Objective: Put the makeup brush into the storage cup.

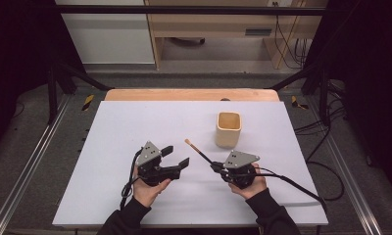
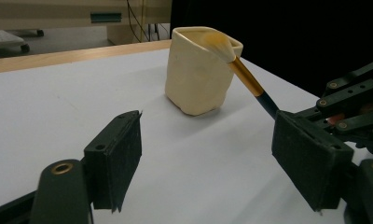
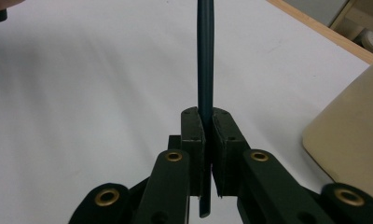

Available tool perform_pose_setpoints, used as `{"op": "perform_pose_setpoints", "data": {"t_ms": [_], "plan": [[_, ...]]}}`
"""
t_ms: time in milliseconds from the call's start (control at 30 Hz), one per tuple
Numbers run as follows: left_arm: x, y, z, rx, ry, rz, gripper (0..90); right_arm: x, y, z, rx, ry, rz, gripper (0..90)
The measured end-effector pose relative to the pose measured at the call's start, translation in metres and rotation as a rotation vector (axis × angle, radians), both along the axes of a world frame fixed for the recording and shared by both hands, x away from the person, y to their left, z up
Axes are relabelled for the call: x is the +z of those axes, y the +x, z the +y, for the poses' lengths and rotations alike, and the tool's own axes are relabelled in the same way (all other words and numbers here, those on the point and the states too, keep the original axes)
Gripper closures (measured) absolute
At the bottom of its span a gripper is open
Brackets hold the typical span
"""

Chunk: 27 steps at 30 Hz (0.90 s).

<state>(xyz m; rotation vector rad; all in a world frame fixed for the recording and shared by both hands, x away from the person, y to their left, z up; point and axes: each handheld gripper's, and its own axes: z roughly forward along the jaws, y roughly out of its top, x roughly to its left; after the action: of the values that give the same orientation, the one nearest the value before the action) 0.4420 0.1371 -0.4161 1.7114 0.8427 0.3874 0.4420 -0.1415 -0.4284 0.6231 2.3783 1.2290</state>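
High view: the person's forearms enter from the bottom edge in dark sleeves, each hand wrapped around a gripper low in the frame. The left gripper sits left of centre, its jaws spread wide with nothing between them, pointing toward the right. The right gripper sits right of centre, its jaws pointing to the upper left and clamped on the dark handle of a brush. The brush slants up and to the left from the jaws, its pale bristle tip at the frame's middle, below and left of the cream cup.

In the right gripper view, the brush handle runs straight up the centre from between the two closed pads, and the cup's side fills the right edge. In the left gripper view, the two pads stand far apart at lower left and lower right; the cup stands upright in the upper centre, with the brush's bristles across its rim in this line of sight and a gold ferrule below them.

The white table sheet covers a wooden table top whose far edge shows beyond it. Grey floor, black frame bars and loose cables surround the table; pale wooden furniture stands at the top.
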Motion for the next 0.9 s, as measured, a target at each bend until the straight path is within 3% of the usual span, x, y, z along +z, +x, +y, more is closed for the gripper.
{"op": "perform_pose_setpoints", "data": {"t_ms": [200, 433, 667, 900], "plan": [[0.000, -0.002, -0.006, 0.015, -0.025, 0.004, 26.0, 0.000, 0.000, 0.001, -0.009, 0.012, 0.002, 84.8], [-0.002, 0.000, -0.016, 0.031, -0.107, 0.025, 28.9, -0.001, -0.001, 0.002, -0.019, 0.027, 0.002, 84.9], [-0.006, 0.001, -0.025, 0.036, -0.163, 0.031, 32.2, -0.001, -0.003, 0.003, -0.027, 0.060, -0.003, 84.9], [-0.006, 0.001, -0.029, 0.032, -0.182, 0.033, 38.5, -0.004, -0.002, 0.005, -0.024, 0.062, 0.002, 84.9]]}}
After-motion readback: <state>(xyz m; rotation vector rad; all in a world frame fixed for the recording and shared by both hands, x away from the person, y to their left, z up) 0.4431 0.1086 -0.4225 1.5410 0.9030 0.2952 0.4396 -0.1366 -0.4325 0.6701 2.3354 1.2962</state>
